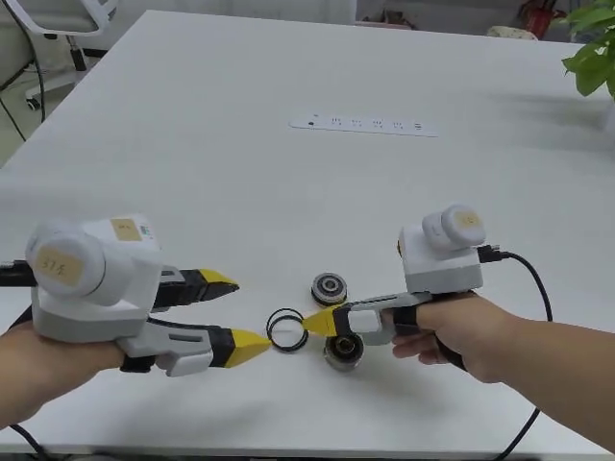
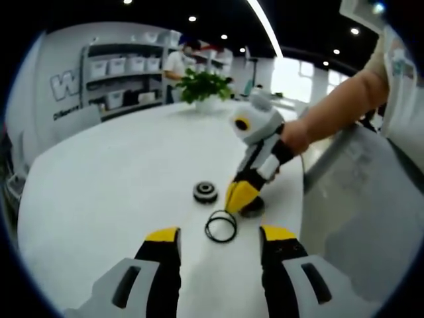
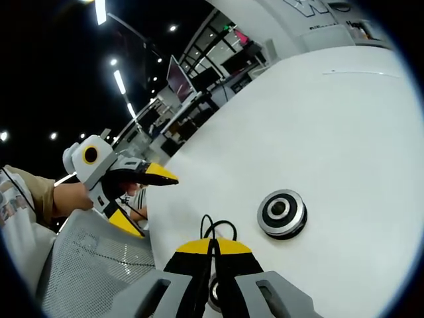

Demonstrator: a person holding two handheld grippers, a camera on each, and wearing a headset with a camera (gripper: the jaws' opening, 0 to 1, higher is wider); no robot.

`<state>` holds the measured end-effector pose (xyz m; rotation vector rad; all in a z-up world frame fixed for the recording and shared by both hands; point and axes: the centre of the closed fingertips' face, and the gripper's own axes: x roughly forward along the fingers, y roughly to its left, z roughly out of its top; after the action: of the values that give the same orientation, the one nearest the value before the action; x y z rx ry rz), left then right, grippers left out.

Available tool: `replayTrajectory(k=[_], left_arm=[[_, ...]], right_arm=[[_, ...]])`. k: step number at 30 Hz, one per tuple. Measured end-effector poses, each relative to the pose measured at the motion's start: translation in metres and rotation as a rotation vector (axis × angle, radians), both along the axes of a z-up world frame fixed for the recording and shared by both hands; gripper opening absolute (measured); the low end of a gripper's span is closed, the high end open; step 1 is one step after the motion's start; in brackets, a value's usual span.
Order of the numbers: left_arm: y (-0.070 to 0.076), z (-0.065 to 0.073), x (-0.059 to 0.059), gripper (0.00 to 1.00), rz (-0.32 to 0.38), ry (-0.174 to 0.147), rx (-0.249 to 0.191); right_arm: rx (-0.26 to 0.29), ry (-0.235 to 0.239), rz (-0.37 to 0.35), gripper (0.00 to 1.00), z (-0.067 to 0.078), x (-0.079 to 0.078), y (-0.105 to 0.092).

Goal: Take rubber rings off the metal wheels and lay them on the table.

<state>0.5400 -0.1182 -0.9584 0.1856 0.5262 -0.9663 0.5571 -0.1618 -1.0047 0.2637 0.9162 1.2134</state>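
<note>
the thin rubber ring, likely light, limp and stretchy, lies on the bench at the tips of the right gripper, which pinches its band, the best hold, while the left gripper hangs spread just short of it.

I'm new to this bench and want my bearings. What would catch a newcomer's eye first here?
Near the front edge of the white table, the right hand-held gripper has its yellow tips shut on a black rubber ring. The left hand-held gripper faces it from the left, jaws open. One metal wheel sits just behind the ring, a second metal wheel under the right gripper.
</note>
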Motion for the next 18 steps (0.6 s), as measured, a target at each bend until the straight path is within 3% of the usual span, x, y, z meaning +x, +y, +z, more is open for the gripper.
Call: replayTrajectory(k=[18], left_arm=[[-0.0011,-0.0022,-0.0036,0.48,-0.002,0.013,0.004]], right_arm=[[-0.066,-0.053,0.034,0.0,-0.003,-0.0006,-0.0009]])
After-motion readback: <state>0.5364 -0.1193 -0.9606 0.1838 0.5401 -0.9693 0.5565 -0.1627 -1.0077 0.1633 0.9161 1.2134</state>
